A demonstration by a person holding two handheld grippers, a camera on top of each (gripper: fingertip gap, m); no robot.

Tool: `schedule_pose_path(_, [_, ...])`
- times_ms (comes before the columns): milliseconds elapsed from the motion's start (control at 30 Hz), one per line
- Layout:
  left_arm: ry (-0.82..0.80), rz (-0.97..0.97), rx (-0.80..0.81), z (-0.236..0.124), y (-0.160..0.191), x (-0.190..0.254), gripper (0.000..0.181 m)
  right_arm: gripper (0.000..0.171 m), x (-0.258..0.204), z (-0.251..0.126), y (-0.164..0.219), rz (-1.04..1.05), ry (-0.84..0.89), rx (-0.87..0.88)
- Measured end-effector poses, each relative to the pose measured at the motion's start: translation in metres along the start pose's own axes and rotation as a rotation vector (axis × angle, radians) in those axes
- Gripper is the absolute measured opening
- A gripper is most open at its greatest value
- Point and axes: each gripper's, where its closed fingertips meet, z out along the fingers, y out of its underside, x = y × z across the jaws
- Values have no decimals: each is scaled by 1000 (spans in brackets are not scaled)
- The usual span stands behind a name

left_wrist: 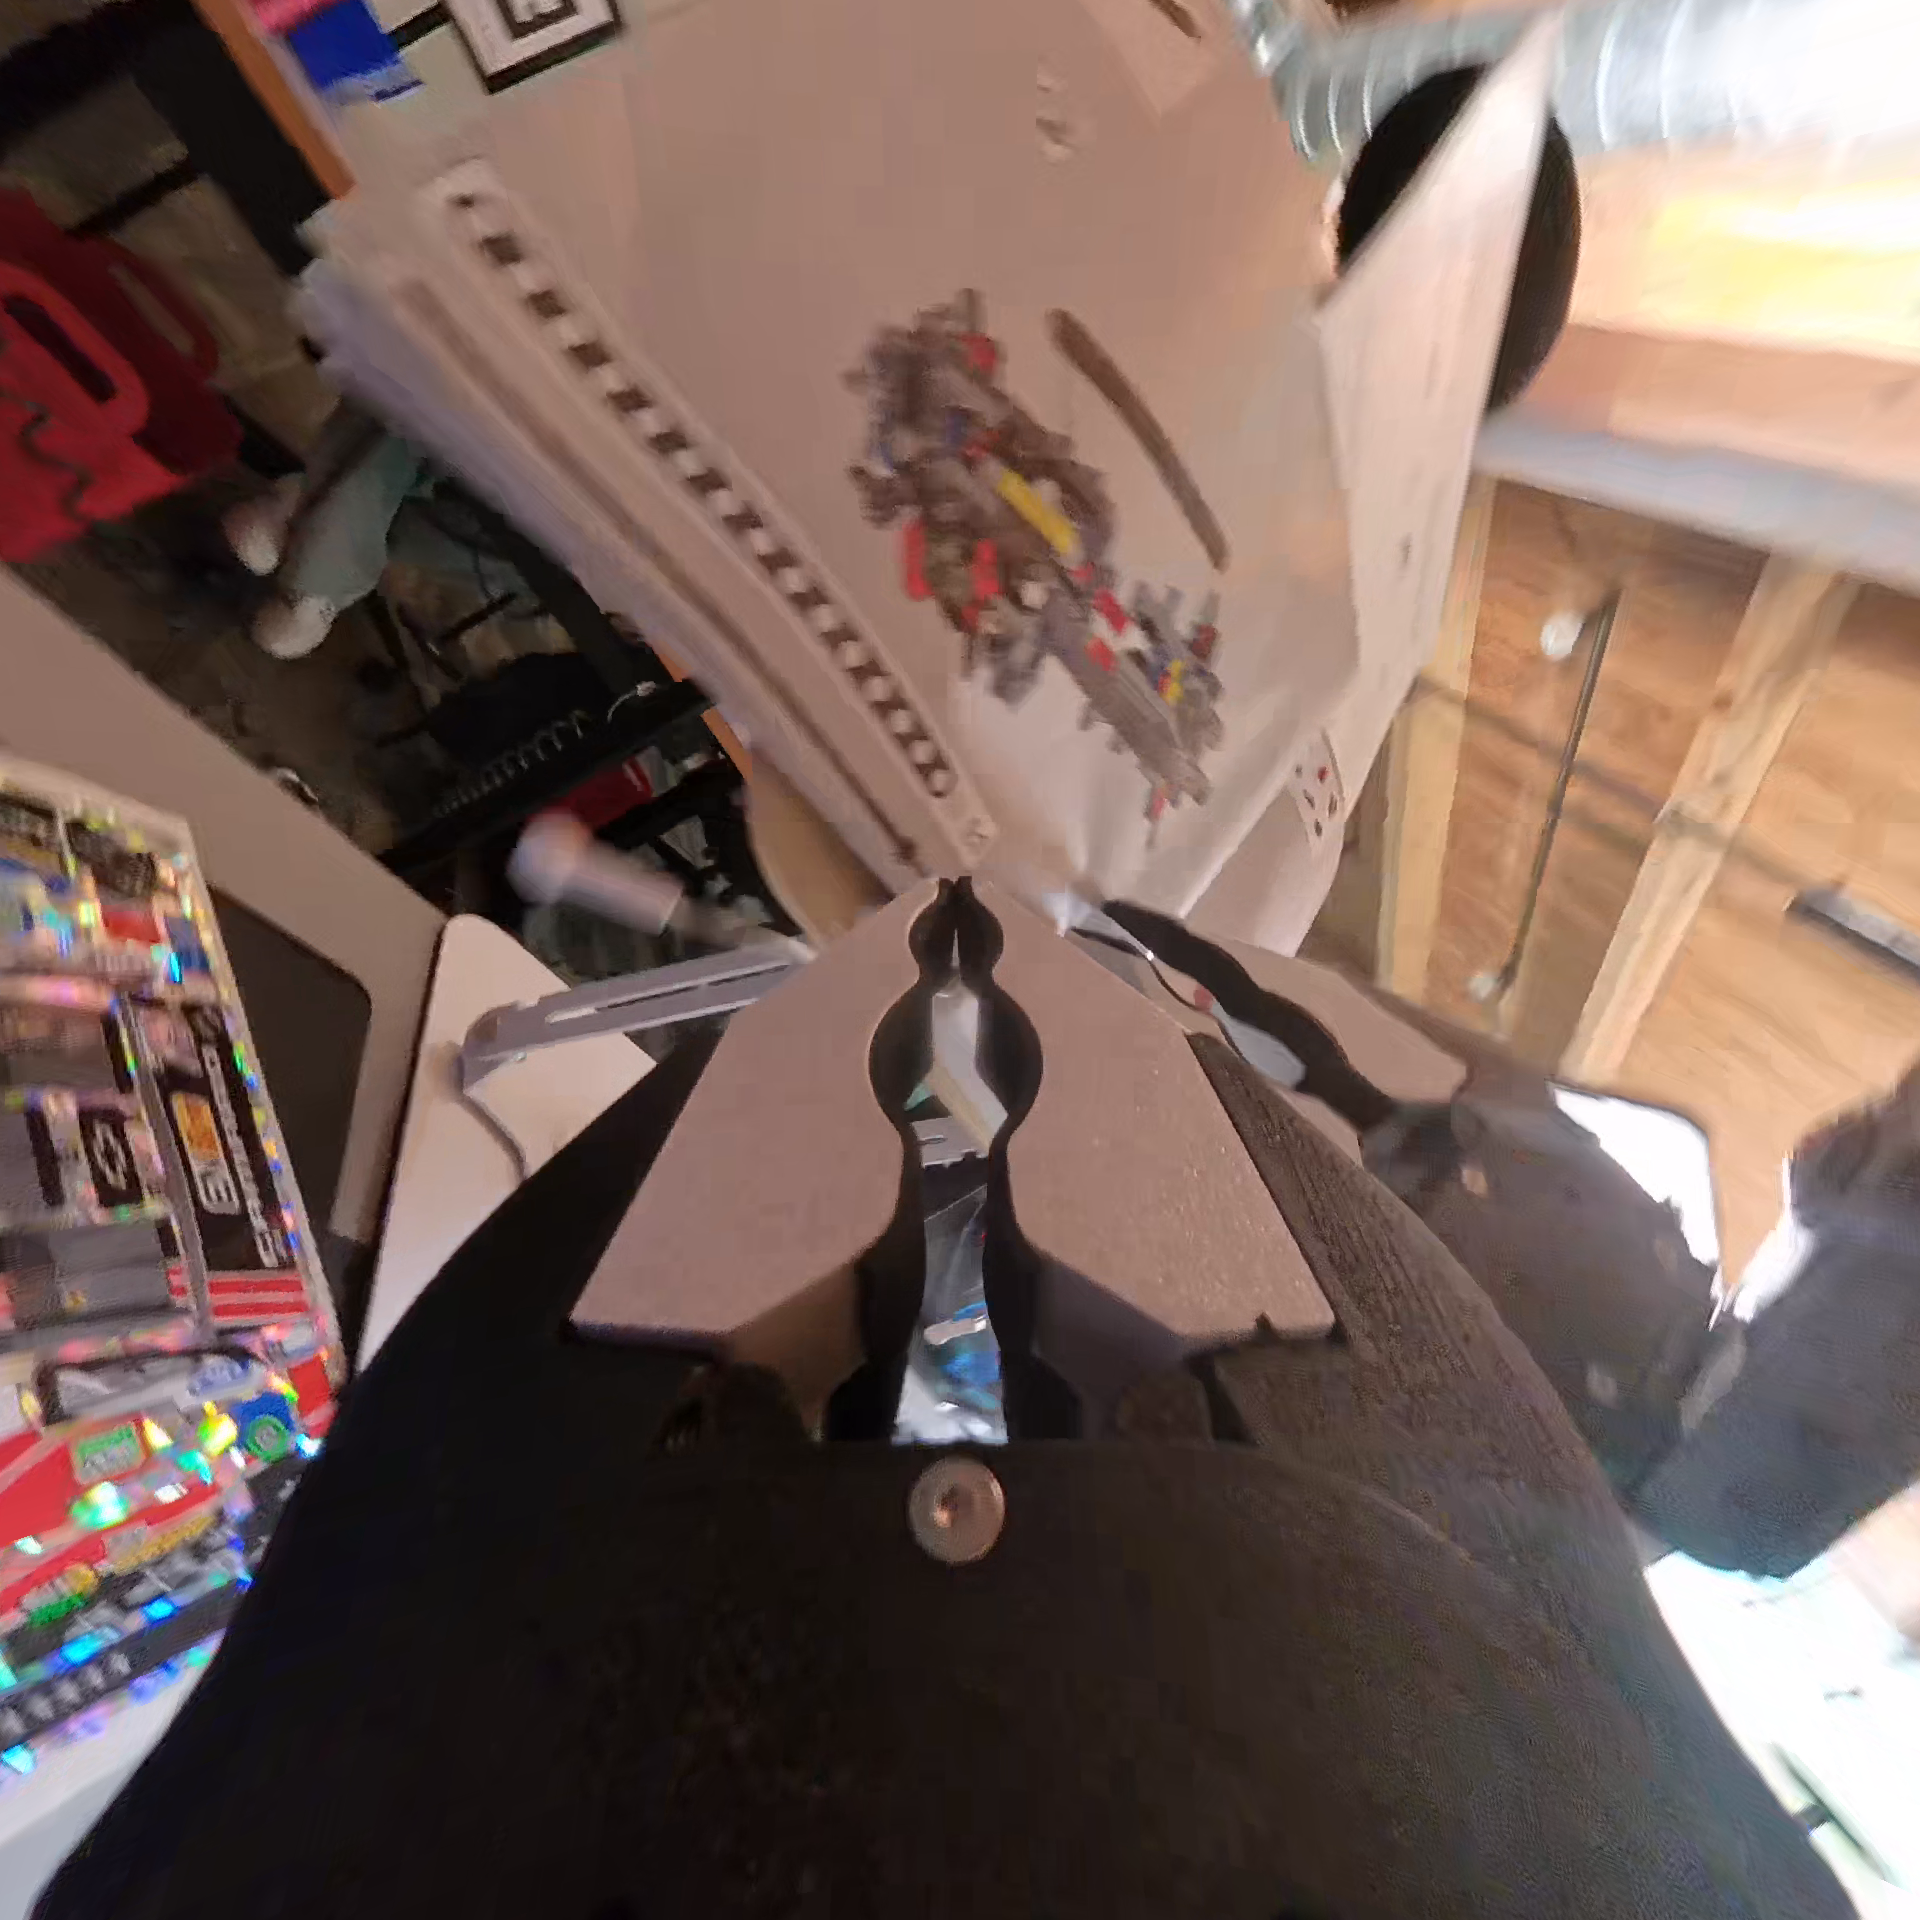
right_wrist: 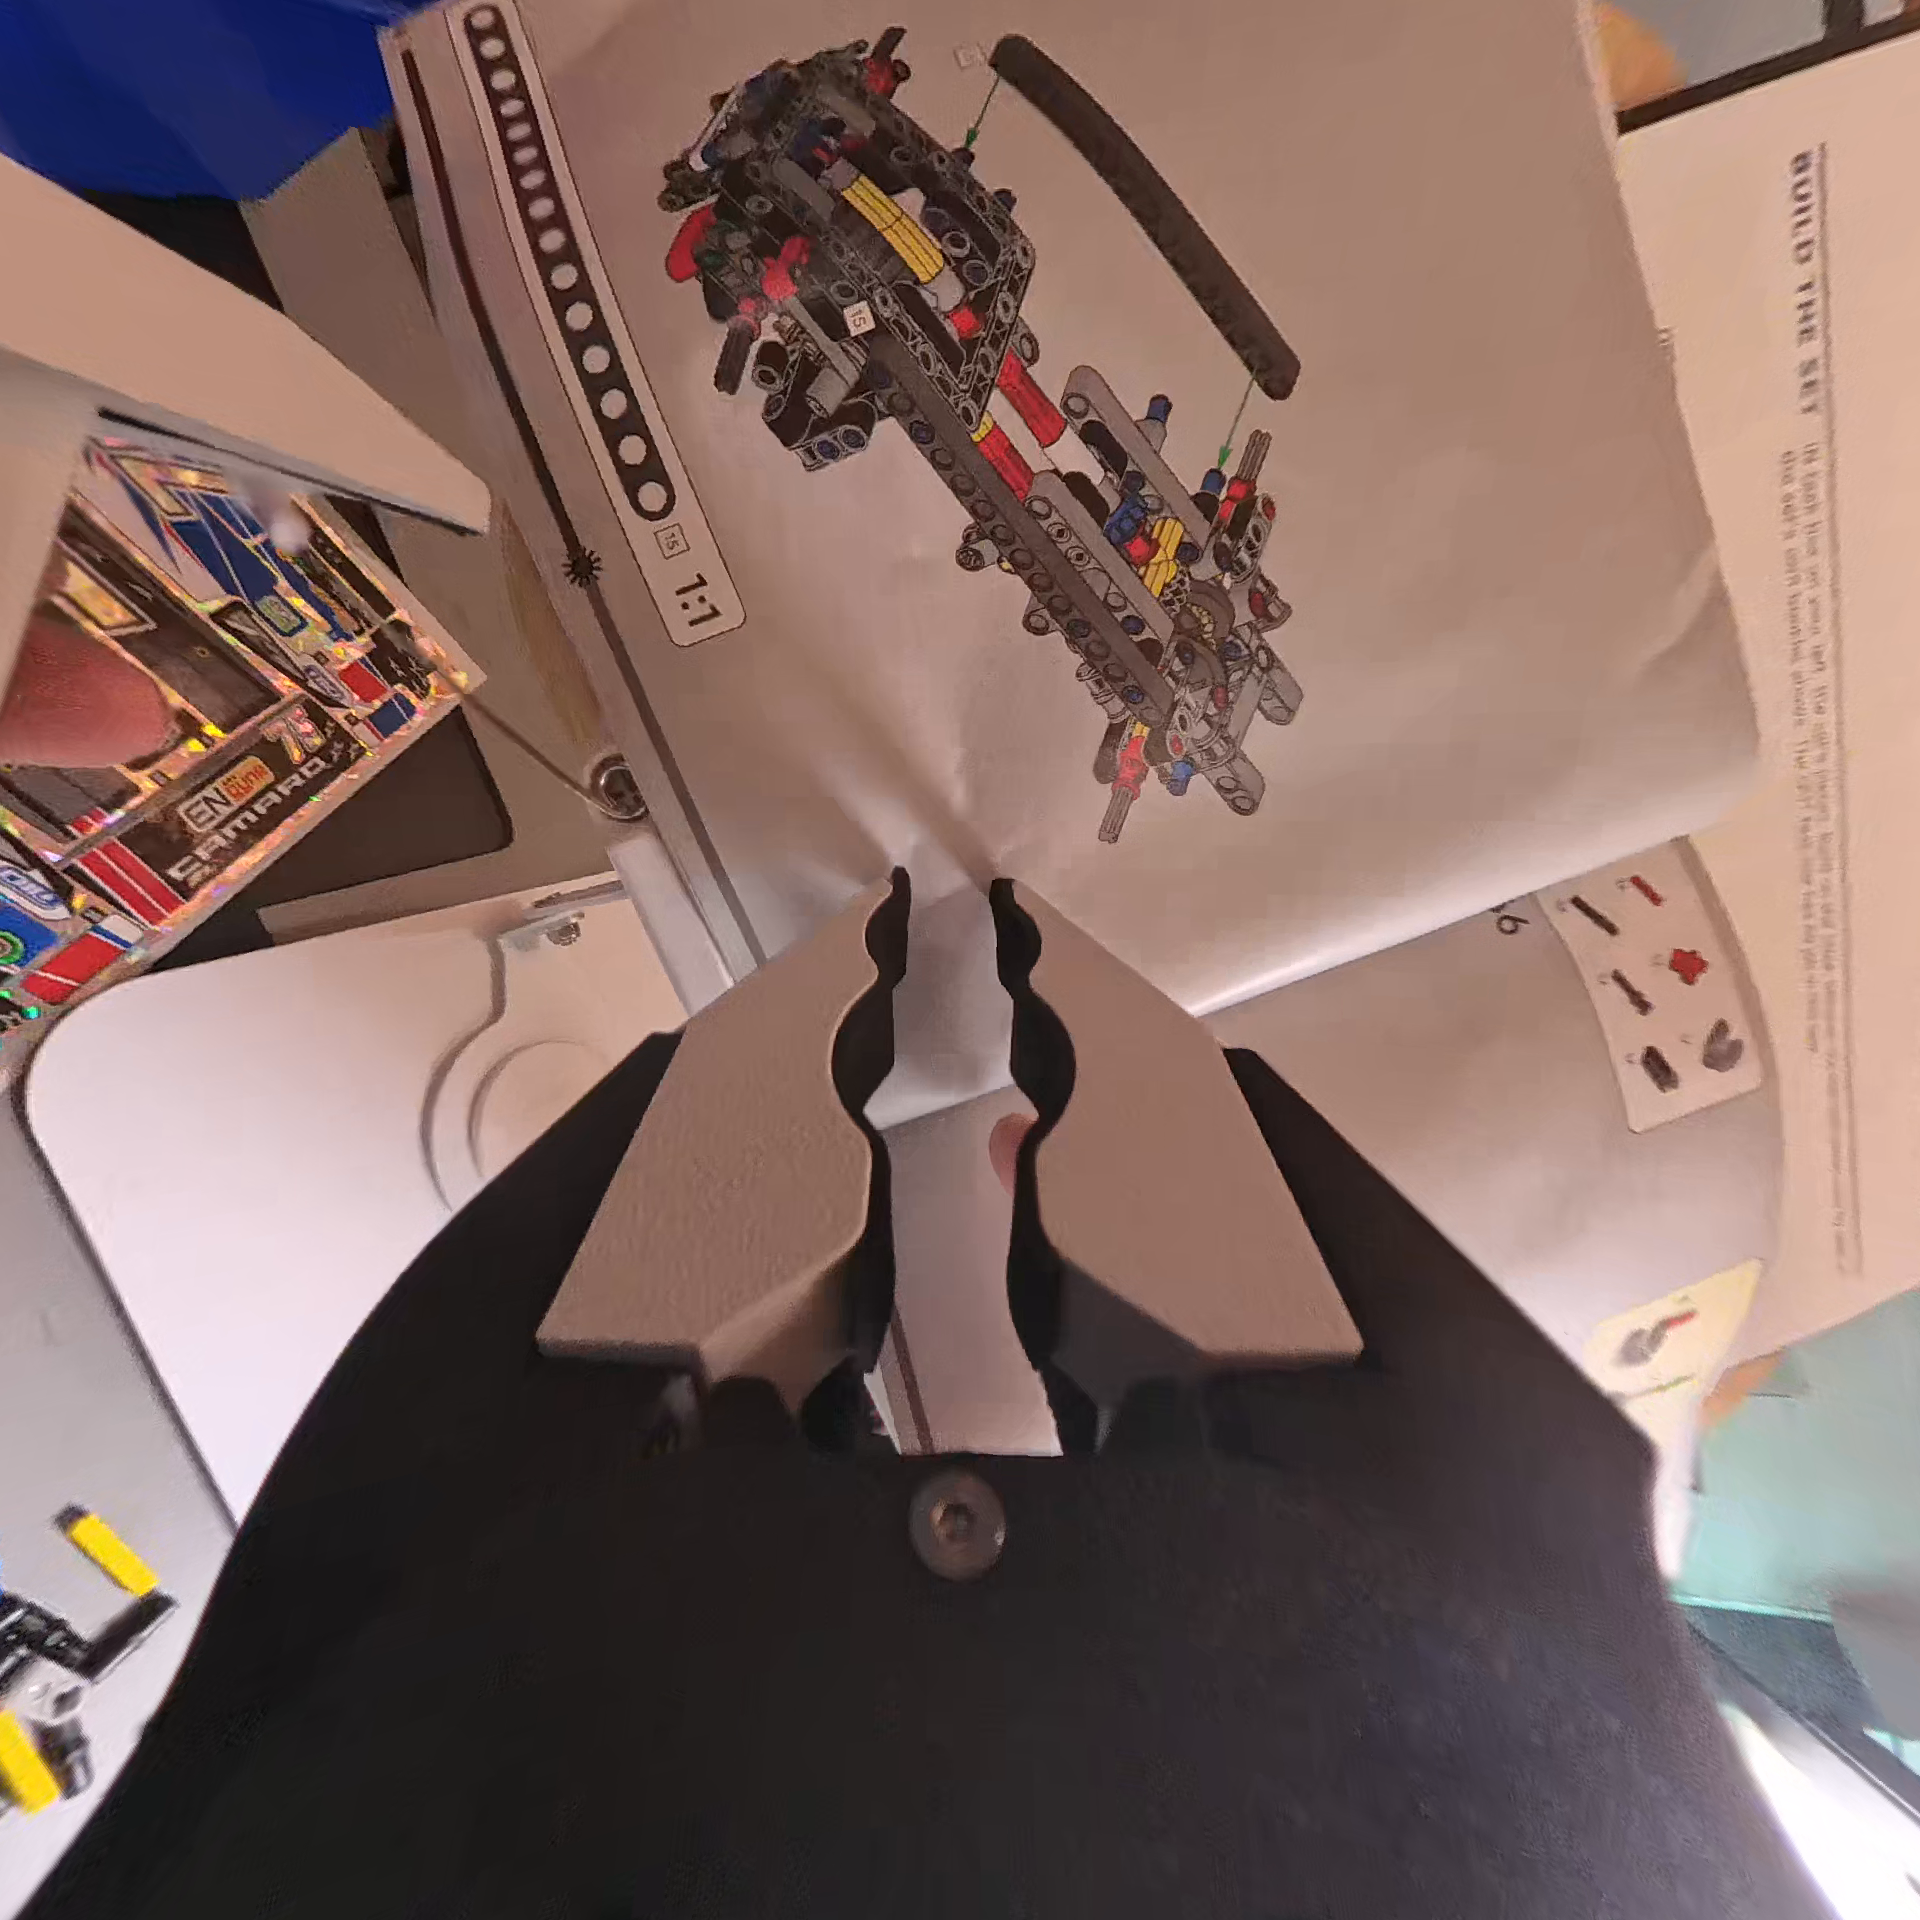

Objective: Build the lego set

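The lego instruction booklet's open page (left_wrist: 1039, 260) is lifted up in front of me; it bears a drawing of the grey, red and yellow model. My left gripper (left_wrist: 956, 888) is shut, and its tips pinch the page's lower edge. In the right wrist view the same page (right_wrist: 1403, 675) fills the top, creased just above my right gripper (right_wrist: 945, 894). That gripper's jaws stand a little apart with the page's lower edge between them, not clamped. Loose pieces, a yellow one (right_wrist: 104, 1553) and a black assembly (right_wrist: 62, 1652), lie at the lower left.
A shiny holographic sticker sheet (left_wrist: 125, 1247) stands at the left, and it also shows in the right wrist view (right_wrist: 208, 707). A white tray (right_wrist: 260, 1143) lies below it. A printed paper sheet (right_wrist: 1808, 623) is at the right. Room clutter and wooden wall boards (left_wrist: 1662, 727) are behind.
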Motion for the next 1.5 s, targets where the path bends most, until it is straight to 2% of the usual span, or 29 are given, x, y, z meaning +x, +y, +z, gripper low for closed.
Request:
schedule_pose_path(33, [-12,72,-30,2,1,4,0,14,0,2,0,12,-12,-1])
schedule_pose_path(200, [-138,118,-154,3,2,-10,16,14,-1,5,1,18,-23,-2])
schedule_pose_path(300, [-150,83,-175,-9,28,-13,27,14,-1,5,1,15,-16,7])
schedule_pose_path(367, [-152,4,-177,-11,43,-21,57,14,-1,5,1,12,-16,10])
schedule_pose_path(433, [-149,-92,-139,-4,41,-29,70,14,-2,4,0,23,-26,12])
schedule_pose_path(500, [-143,-174,-68,5,26,-37,63,14,-2,3,0,44,-40,18])
schedule_pose_path(533, [-156,-183,-48,9,20,-43,48,14,-1,3,0,55,-46,24])
schedule_pose_path(567, [-143,-181,-33,12,15,-45,19,13,-1,3,0,66,-53,30])
schedule_pose_path(633, [-78,-140,-3,13,5,-33,5,13,-1,3,0,90,-68,35])
schedule_pose_path(733, [-126,77,31,8,0,-13,2,14,1,5,1,116,-76,37])
schedule_pose_path(867, [-162,379,-45,14,-4,-3,2,17,1,8,1,143,-90,27])
schedule_pose_path(1067, [-131,200,-50,3,2,-17,4,14,-1,10,-1,127,-76,25])
schedule_pose_path(1200, [-129,404,-21,4,1,-9,5,17,-3,10,-1,98,-76,15])
schedule_pose_path(1333, [-138,834,-138,25,-5,7,3,19,-5,10,-2,80,-78,9])
schedule_pose_path(1400, [-121,958,-244,35,-2,13,3,19,-5,10,-2,80,-78,9])
schedule_pose_path(1467, [-170,964,-327,40,-3,5,5,20,-6,9,-3,81,-80,11])
schedule_pose_path(1500, [-163,875,-349,40,-4,5,5,21,-6,8,-3,85,-84,15])
